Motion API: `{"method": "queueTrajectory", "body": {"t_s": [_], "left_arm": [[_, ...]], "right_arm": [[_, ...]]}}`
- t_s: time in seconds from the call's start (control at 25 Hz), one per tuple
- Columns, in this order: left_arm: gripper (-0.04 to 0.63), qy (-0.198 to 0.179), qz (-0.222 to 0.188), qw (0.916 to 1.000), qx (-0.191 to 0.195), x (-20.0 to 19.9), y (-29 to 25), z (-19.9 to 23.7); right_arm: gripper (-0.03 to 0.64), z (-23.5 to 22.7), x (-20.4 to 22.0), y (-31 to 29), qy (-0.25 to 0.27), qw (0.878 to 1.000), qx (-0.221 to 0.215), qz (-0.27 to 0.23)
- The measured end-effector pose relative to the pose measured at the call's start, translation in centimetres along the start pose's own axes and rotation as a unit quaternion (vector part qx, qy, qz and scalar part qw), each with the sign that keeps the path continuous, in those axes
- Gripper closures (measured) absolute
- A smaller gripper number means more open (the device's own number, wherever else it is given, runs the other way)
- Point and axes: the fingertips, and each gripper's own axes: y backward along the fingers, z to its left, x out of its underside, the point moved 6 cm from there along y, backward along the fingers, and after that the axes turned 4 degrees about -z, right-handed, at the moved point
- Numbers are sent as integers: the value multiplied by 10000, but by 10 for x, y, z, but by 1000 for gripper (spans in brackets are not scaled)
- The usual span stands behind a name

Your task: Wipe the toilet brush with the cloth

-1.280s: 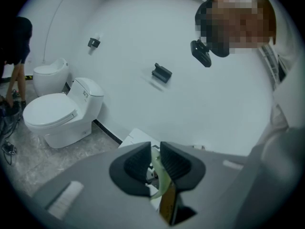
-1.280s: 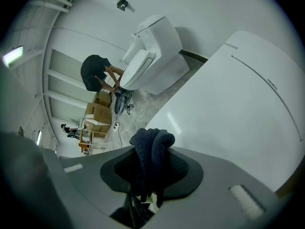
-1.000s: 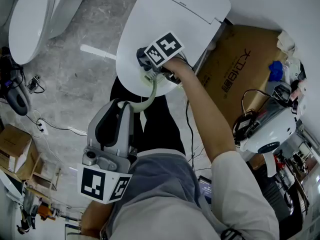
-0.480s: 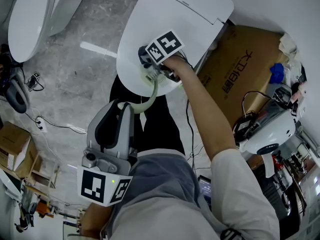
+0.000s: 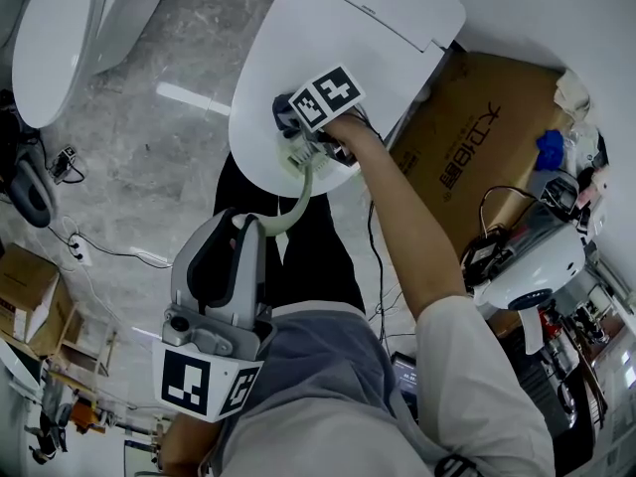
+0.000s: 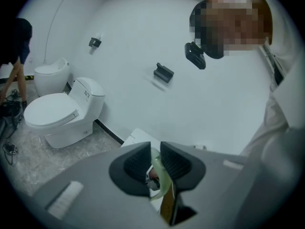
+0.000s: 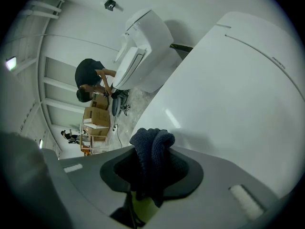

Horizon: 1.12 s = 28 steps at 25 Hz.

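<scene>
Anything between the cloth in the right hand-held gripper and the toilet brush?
Nothing visible. The right hand-held gripper is shut on the cloth, which is already right at the pale green toilet brush. The left hand-held gripper clamps the brush's other end.

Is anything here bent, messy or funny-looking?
Yes. The toilet brush bends in a curve between the left gripper and the right gripper, above the closed toilet lid. Loose cables also trail across the floor.

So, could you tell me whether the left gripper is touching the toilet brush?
Touching: in the left gripper view the left gripper clamps the toilet brush by its pale green handle.
</scene>
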Motion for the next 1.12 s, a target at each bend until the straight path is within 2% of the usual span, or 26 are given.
{"method": "queueTrajectory", "body": {"t_s": [0.16,0.68,1.12], "left_arm": [[595,-3,-21,10000,6,0,-1,0],[595,-37,15,10000,20,0,-1,2],[595,-53,-27,9999,-91,0,-2,3]], "right_arm": [[500,-6,-1,-1,-4,9999,44,-92],[500,-26,9,5,-828,9942,82,-685],[499,-50,32,20,-1941,9704,142,-1431]]}}
